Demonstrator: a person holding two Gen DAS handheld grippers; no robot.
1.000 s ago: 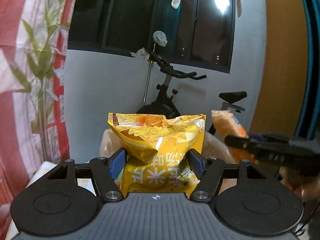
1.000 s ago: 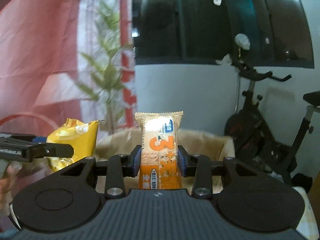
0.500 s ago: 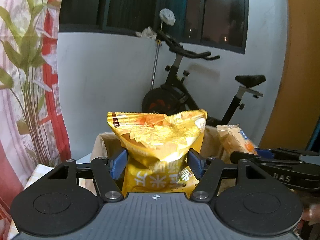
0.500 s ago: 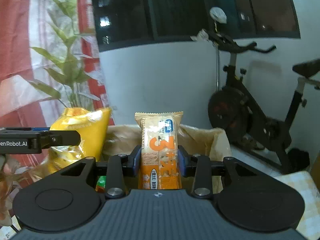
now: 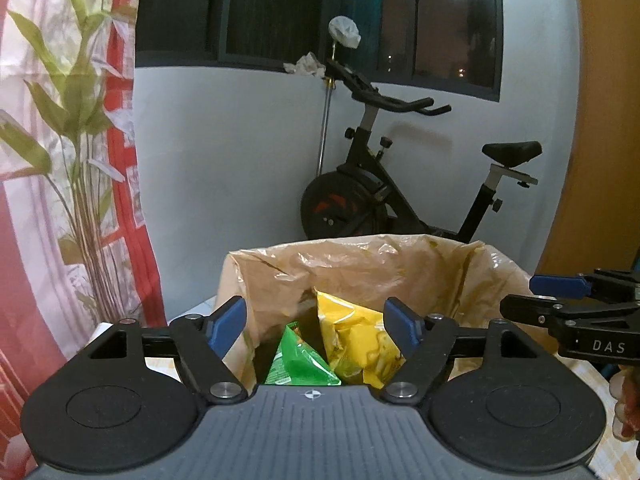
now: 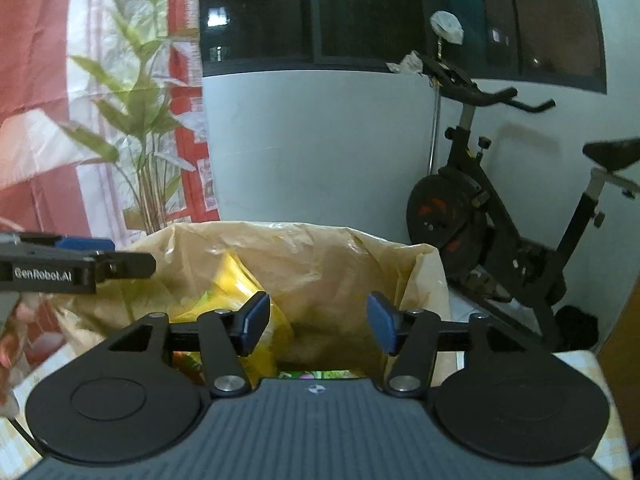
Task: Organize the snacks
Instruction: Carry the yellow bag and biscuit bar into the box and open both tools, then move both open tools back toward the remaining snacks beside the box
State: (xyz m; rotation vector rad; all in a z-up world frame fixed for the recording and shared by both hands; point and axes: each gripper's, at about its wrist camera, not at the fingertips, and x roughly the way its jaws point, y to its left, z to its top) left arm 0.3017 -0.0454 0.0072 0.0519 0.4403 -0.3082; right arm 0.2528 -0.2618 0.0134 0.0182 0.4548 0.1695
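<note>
Now both grippers, left gripper (image 5: pixel 316 320) and right gripper (image 6: pixel 318 320), spread empty above the lined bin (image 5: pixel 400 264).

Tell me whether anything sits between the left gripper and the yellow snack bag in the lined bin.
Nothing visible does. The left gripper is open above the bin's plastic liner, with the yellow snack bag lying in plain view below it. A green packet lies beside the bag, not over it.

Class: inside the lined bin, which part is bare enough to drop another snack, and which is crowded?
Bare liner shows toward the lined bin's right wall, beside the yellow bag. The left-centre is crowded: yellow bag leaning against the green packet.
</note>
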